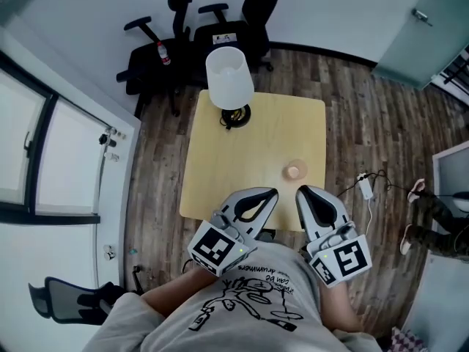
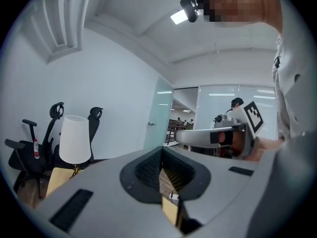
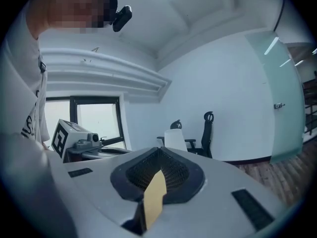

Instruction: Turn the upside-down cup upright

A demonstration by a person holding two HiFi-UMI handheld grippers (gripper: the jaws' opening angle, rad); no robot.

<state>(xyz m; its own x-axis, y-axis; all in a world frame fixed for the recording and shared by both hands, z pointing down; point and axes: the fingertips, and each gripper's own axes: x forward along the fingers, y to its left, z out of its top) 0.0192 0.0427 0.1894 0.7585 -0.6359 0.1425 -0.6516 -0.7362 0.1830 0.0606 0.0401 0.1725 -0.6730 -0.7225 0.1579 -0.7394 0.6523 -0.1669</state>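
Cup (image 1: 294, 171) sits on the table (image 1: 220, 167), close to the table edge nearest us. We hold our left gripper (image 1: 270, 194) and right gripper (image 1: 303, 192) over that table edge, both squeezed closed on nothing.

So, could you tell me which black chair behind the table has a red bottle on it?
The leftmost chair: the red bottle sits on its seat; the others carry none.

An office is shown: black swivel chairs (image 1: 143, 68) are parked by a white wall, and a frosted glass door (image 2: 157, 115) and glass partitions (image 2: 218, 100) are seen beyond. A small table (image 1: 220, 174) with a lamp (image 1: 229, 78) is set on wood-look flooring (image 1: 352, 101).
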